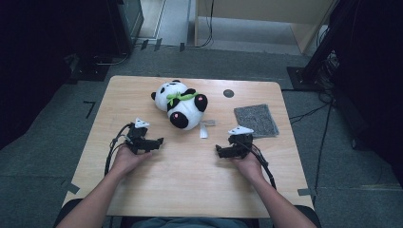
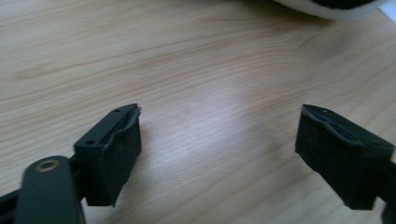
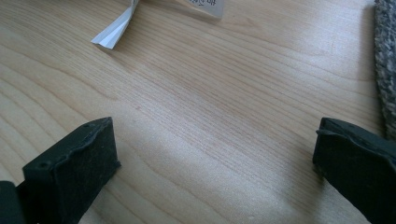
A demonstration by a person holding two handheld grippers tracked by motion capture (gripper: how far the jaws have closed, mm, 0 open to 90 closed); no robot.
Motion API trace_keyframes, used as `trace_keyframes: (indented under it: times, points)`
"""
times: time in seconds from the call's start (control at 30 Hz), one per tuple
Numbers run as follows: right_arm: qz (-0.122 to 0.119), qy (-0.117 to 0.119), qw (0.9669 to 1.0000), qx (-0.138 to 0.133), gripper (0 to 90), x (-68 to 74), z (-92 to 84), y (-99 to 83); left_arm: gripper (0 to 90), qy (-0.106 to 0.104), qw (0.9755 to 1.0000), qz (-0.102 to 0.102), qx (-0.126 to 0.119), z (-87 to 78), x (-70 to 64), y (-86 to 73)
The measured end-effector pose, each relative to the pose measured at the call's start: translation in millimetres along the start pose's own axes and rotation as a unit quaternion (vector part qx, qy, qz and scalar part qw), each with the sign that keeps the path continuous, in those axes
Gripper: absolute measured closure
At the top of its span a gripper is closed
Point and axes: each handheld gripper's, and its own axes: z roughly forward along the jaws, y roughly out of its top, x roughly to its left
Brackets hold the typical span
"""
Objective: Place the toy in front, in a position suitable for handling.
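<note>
Both forearms enter over the worktop's (image 1: 190, 190) near edge; left gripper (image 1: 159, 142) and right gripper (image 1: 219, 151) released, empty. Plush panda (image 1: 180, 103) near the far edge lies ungrasped; everything remains.

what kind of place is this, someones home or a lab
Most likely a lab or recording workspace, not a home. A small wooden table stands on grey carpet amid trailing cables, dark equipment stands line the sides, and tape marks dot the floor. On the table lies a plush panda.
</note>
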Motion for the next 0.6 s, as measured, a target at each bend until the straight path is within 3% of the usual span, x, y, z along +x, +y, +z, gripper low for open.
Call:
trace_keyframes:
  times: [0.03,0.07,0.23,0.3,0.4,0.43,0.47,0.6]
  points:
    - [0.000,0.000,1.0000,0.000,0.0,0.0,0.0,0.0,16.9,0.003,0.9999,0.010,0.005,-0.5,2.0,1.4]
    - [0.005,-0.003,1.0000,0.001,0.0,0.2,-0.1,0.1,16.9,0.008,0.9993,0.034,0.017,-0.9,2.0,3.1]
    - [0.010,-0.011,0.9999,0.000,0.0,-0.2,0.1,0.2,17.1,0.015,0.9984,0.051,0.020,0.0,0.1,7.1]
    - [0.012,-0.013,0.9998,0.000,0.0,-0.3,0.0,0.1,22.2,0.014,0.9982,0.054,0.021,-0.6,-0.1,9.0]
    - [0.013,-0.013,0.9998,0.001,0.0,1.3,-0.3,-0.2,25.6,-0.016,0.9986,0.047,0.021,-2.4,0.2,14.2]
    - [0.013,-0.013,0.9998,0.001,0.0,1.3,-0.3,-0.2,28.2,-0.016,0.9986,0.047,0.021,-2.4,0.2,14.2]
    - [0.010,-0.009,0.9999,0.001,0.0,1.8,-0.1,0.0,29.4,-0.013,0.9973,0.066,0.031,-2.4,-2.6,17.9]
    - [0.007,-0.006,1.0000,0.001,0.0,2.4,0.6,0.7,29.2,-0.026,0.9966,0.074,0.025,-4.0,-6.3,25.6]
